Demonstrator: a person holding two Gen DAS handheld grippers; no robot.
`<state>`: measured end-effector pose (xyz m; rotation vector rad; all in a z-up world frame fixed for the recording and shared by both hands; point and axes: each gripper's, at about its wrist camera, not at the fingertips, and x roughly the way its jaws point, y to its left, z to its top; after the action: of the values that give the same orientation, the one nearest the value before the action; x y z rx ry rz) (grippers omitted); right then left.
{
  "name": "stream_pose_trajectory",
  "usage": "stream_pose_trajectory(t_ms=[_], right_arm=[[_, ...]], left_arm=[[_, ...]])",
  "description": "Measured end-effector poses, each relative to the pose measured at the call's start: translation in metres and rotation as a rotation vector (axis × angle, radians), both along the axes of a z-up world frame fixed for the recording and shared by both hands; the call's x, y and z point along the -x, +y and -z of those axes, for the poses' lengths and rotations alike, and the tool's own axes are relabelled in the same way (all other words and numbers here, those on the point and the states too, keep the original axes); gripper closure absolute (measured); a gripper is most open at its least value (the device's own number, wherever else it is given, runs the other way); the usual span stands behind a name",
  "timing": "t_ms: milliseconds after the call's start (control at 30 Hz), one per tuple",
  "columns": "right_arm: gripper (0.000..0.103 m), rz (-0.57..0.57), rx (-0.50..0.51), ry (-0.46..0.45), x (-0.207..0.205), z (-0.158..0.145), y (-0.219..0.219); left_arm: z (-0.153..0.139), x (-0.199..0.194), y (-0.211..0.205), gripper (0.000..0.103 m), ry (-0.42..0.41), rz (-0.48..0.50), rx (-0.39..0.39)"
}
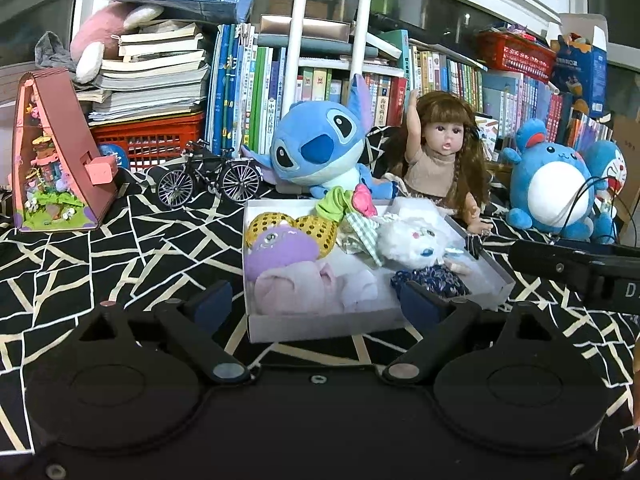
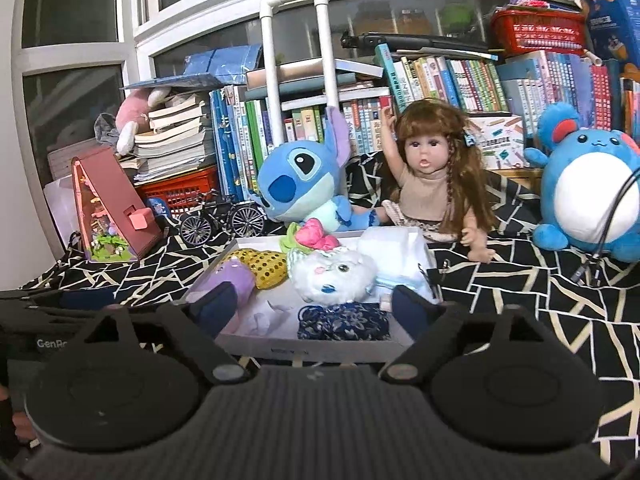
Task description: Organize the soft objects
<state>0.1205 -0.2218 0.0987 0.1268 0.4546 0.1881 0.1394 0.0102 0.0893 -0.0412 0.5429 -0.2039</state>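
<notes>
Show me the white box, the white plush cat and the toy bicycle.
White box (image 1: 320,326), left wrist view, front wall.
White plush cat (image 2: 332,276), right wrist view, face.
Toy bicycle (image 1: 208,174), left wrist view, frame.

In front of me a shallow box (image 1: 320,330) sits on the patterned cloth (image 1: 120,248), holding several soft toys (image 1: 412,240). Behind it a big-eared plush (image 1: 316,152) sits left of a doll (image 1: 436,152). A model bicycle (image 1: 208,178) stands further left, books (image 1: 248,92) behind.
</notes>
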Motion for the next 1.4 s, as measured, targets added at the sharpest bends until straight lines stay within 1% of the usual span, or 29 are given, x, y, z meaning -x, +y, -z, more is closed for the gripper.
stream_pose_trajectory(t_ms=[67, 200, 333, 500, 733, 867, 1067, 1267, 1400], right_arm=[[0.003, 0.011, 0.004, -0.004, 0.003, 0.003, -0.002], [0.001, 0.037, 0.010, 0.008, 0.007, 0.012, -0.005], [0.000, 0.054, 0.007, 0.025, 0.009, 0.022, -0.008], [0.000, 0.069, 0.030, 0.045, 0.012, 0.035, -0.008], [0.000, 0.099, 0.031, 0.089, 0.009, 0.051, -0.007], [0.000, 0.114, 0.047, 0.123, 0.003, 0.062, -0.005], [0.000, 0.125, 0.063, 0.166, -0.003, 0.076, 0.001], [0.000, 0.137, 0.095, 0.202, -0.010, 0.087, 0.008], [0.000, 0.152, 0.107, 0.231, -0.015, 0.094, 0.011]], left_arm=[[0.002, 0.005, -0.001, 0.012, 0.000, -0.001, -0.005], [0.010, 0.012, -0.002, 0.011, 0.011, -0.007, -0.006], [0.018, 0.017, -0.003, 0.011, 0.017, -0.022, -0.015], [0.030, 0.016, -0.005, 0.011, 0.035, -0.042, -0.027], [0.048, 0.012, -0.009, 0.011, 0.054, -0.073, -0.051], [0.059, 0.007, -0.013, 0.010, 0.064, -0.084, -0.075], [0.074, -0.003, -0.015, 0.010, 0.117, -0.103, -0.056], [0.085, -0.009, -0.018, 0.010, 0.138, -0.122, -0.062], [0.089, -0.013, -0.019, 0.007, 0.145, -0.136, -0.074]])
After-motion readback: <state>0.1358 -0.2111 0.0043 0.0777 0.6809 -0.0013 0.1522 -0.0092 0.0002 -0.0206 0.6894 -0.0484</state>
